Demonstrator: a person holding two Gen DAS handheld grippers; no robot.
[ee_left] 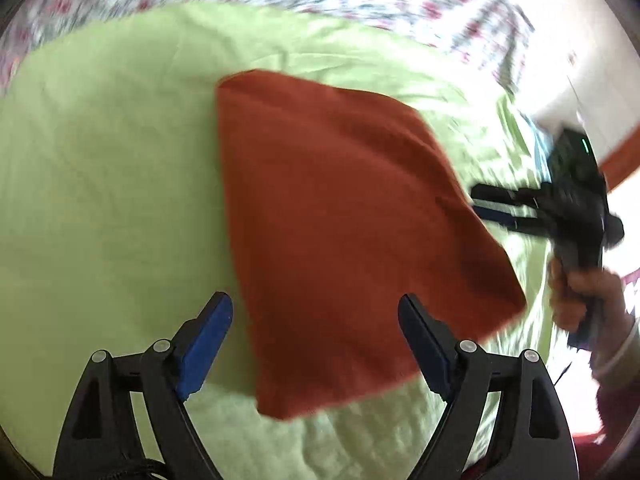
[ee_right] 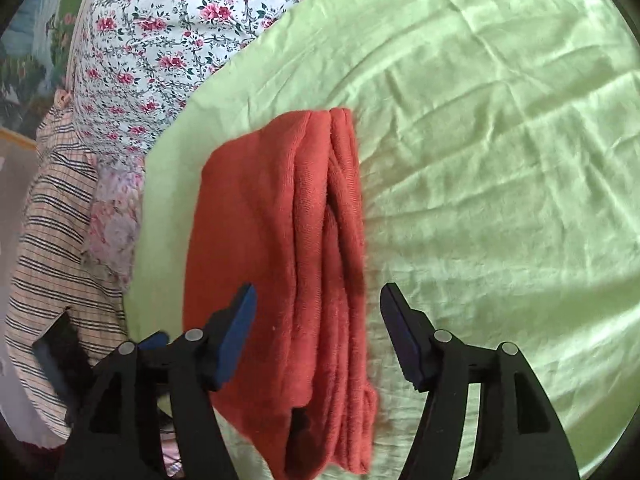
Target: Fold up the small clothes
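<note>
Bed w/ light green sheet (ee_right: pixel 480 120), floral quilt (ee_right: pixel 160 32) behind. Folded rust-red terry garment (ee_right: pixel 280 240) lies on sheet. Left tool (ee_left: pixel 316 344) released, hovering over garment. Right tool (ee_right: pixel 320 332) released, straddling garment edge. Left view blurred.

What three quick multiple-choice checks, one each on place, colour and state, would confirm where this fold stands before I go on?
1. Where does the folded garment lie?
A. On the green sheet
B. On the striped cloth
C. Held in the air

2. What colour is the garment?
A. Blue
B. Rust orange
C. White

3. How does the right gripper stand?
A. Shut on the garment
B. Open, fingers either side of the garment's layered edge
C. Shut on the sheet

Answers: 1 A, green fabric shows all round it in both views. 2 B, it reads rust orange in both views. 3 B, a wide gap shows between its fingers; the left gripper is open too.
</note>
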